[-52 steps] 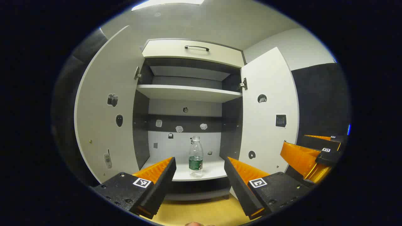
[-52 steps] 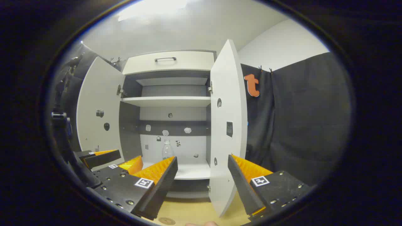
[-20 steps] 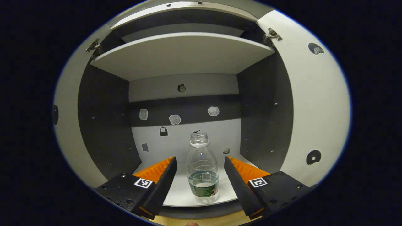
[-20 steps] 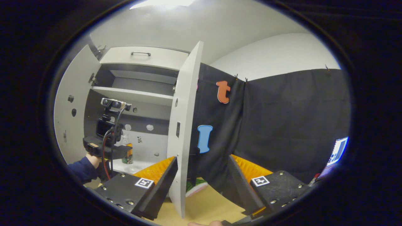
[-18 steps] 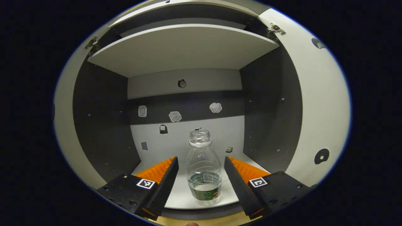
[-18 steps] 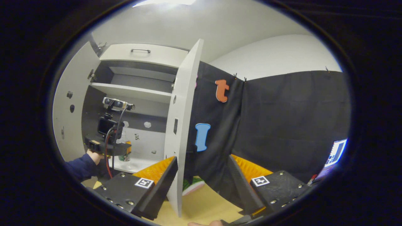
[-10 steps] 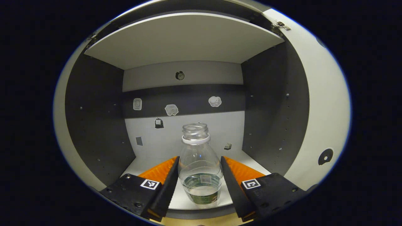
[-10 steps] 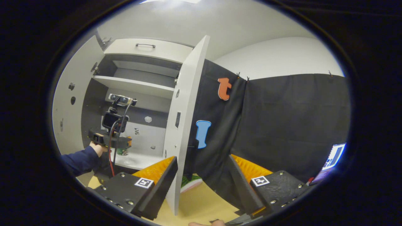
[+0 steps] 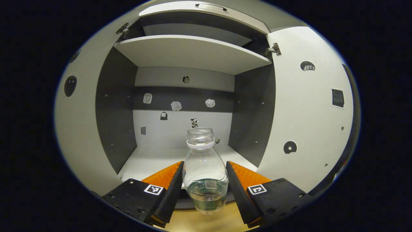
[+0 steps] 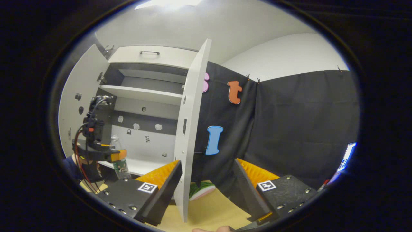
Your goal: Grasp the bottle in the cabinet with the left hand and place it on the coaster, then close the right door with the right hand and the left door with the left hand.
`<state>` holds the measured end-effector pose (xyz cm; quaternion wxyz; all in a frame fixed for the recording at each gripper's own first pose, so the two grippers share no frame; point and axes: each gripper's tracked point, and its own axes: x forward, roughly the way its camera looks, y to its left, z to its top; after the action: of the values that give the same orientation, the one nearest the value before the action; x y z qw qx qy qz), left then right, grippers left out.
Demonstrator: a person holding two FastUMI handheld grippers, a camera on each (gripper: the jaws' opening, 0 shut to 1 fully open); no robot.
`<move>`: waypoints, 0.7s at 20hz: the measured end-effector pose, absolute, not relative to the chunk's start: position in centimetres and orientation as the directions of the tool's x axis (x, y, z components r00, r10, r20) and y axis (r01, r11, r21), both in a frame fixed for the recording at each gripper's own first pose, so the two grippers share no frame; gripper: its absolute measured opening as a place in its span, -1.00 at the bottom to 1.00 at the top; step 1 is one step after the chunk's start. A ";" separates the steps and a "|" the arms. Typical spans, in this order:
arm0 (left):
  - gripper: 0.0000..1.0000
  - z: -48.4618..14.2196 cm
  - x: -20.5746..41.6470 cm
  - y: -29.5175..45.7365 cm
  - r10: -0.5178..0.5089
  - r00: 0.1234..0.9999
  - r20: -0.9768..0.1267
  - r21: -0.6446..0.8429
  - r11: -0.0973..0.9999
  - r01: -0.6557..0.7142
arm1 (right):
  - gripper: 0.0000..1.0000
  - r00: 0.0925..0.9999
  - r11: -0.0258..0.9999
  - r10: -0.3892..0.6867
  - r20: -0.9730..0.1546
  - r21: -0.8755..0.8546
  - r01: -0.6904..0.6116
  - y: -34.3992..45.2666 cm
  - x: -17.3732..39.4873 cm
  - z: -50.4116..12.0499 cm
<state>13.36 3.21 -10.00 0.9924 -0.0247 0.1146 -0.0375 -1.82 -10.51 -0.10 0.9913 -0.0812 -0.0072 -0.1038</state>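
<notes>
We see the left tool [image 9: 204, 175] clamped on the clear bottle [image 9: 205, 174], both fingers pressing its sides, just in front of the open cabinet [image 9: 190, 54] and off its lower shelf [image 9: 154, 159]. The bottle stands upright. To the right, the right tool [image 10: 206, 180] has its fingers apart, straddling the edge of the cabinet's open right door [image 10: 190, 129] above the wooden surface [image 10: 212, 209].

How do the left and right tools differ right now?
Left tool is shut on the clear plastic bottle with green label, at the white cabinet's front edge; right tool is open, holding nothing, near the white right door. Both point toward the cabinet.
</notes>
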 end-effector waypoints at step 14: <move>0.62 -28.5 3.7 6.5 -0.041 0.900 -0.434 -0.089 0.996 0.002 | 0.89 0.974 0.960 -0.223 0.038 -0.164 0.226 -12.9 -3.4 0.0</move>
<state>3.71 6.53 -28.55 0.9737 -0.0430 0.2234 -0.0110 -3.43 -12.91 -0.01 0.9900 -0.0840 -0.0094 -0.1132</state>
